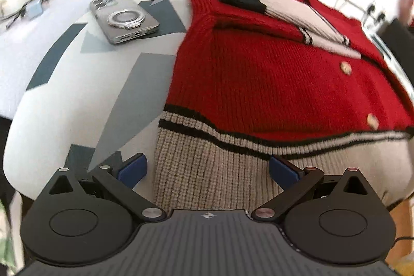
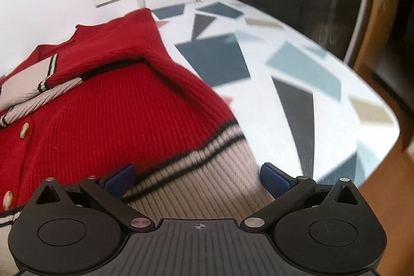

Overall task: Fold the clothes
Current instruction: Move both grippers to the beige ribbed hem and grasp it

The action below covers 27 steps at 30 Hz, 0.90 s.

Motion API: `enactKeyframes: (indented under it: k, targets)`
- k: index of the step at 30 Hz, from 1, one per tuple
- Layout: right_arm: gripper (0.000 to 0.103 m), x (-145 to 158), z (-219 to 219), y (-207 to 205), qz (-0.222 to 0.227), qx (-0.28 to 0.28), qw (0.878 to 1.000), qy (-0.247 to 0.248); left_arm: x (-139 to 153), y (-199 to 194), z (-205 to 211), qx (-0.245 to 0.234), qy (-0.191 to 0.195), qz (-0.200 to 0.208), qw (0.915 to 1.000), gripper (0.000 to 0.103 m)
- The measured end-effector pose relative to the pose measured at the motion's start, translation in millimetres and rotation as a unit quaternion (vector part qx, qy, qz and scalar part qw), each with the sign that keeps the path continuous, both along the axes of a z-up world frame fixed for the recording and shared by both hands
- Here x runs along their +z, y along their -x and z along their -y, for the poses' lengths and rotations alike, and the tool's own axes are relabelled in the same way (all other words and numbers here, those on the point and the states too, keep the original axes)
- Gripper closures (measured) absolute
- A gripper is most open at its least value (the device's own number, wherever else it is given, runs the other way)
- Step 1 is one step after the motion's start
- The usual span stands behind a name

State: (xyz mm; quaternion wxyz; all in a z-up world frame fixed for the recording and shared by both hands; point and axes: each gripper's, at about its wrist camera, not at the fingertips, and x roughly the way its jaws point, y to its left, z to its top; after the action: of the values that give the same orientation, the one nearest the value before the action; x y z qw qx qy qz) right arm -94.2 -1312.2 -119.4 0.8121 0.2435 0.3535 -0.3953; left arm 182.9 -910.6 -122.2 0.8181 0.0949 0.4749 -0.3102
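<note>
Left wrist view: the left gripper (image 1: pixel 208 168) has fingers spread, straddling the red cardigan's (image 1: pixel 258 84) beige hem (image 1: pixel 207 162), seemingly poised to pinch its corner; sleeves lie folded ahead.

Right wrist view: the right gripper (image 2: pixel 198 177) mirrors this, spread across the hem's other corner on the table (image 2: pixel 297 100).

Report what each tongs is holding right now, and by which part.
Nothing is held. The left tongs and right tongs both stand open over the beige ribbed hem of the red cardigan, one near each bottom corner, not yet closed.
</note>
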Motion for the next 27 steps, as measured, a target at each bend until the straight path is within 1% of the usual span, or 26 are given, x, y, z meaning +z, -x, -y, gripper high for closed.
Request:
enactKeyframes:
  k: [3, 6, 8, 11, 13, 14, 16, 19, 22, 23, 25, 26, 27]
  targets:
    - [0.001, -0.8, -10.0, -2.8, -0.003, 0.020, 1.000, 0.006, -0.1, 2.7, -2.3, -0.003, 0.001, 0.000, 1.0000, 0.000]
    - [0.001, -1.3, -18.2, -9.7, 0.002, 0.040, 0.999, -0.001, 1.7, 6.9, -3.8, -0.007, 0.008, -0.006, 0.9999, 0.001]
    - [0.001, -0.2, -20.1, -12.7, 0.006, 0.049, 0.999, -0.004, 4.0, 12.2, -2.7, -0.018, 0.016, -0.010, 0.9997, 0.001]
    - [0.001, 2.2, -22.9, -14.3, 0.009, 0.061, 0.998, -0.005, 6.3, 20.6, 1.9, -0.038, 0.037, -0.031, 0.9981, 0.001]
    - [0.001, 3.1, -22.9, -12.7, 0.008, 0.066, 0.998, -0.005, 5.9, 26.1, 5.9, -0.046, 0.033, -0.026, 0.9981, 0.001]
    - [0.001, 3.3, -21.2, -10.5, 0.008, 0.066, 0.998, -0.003, 4.9, 27.8, 7.0, -0.047, 0.027, -0.020, 0.9983, 0.001]
    - [0.003, 4.2, -17.5, -3.7, 0.009, 0.058, 0.998, 0.002, 4.4, 29.5, 4.8, -0.048, 0.028, -0.019, 0.9983, 0.001]
    - [0.003, 5.8, -11.2, 14.6, 0.017, 0.026, 0.999, 0.016, 5.0, 31.0, 1.3, -0.050, 0.028, -0.022, 0.9981, 0.001]
    - [0.003, 1.2, -5.7, 32.2, 0.019, -0.002, 1.000, 0.012, 4.8, 34.9, 1.6, -0.056, 0.013, -0.016, 0.9982, 0.001]
    - [0.003, -0.7, -4.6, 36.7, 0.019, -0.007, 1.000, 0.010, 4.3, 38.0, 3.4, -0.060, 0.003, -0.008, 0.9982, 0.001]
    - [0.002, -3.3, -6.2, 38.2, 0.021, -0.001, 1.000, 0.006, 3.0, 45.3, 9.2, -0.068, -0.020, 0.011, 0.9974, 0.000]
    - [0.003, -4.6, -7.0, 38.9, 0.023, 0.002, 1.000, 0.003, 3.9, 45.8, 10.6, -0.063, -0.017, 0.009, 0.9978, 0.000]
    - [0.006, -5.9, -7.8, 39.7, 0.024, 0.006, 1.000, 0.001, 4.8, 46.3, 12.0, -0.057, -0.015, 0.008, 0.9982, 0.000]
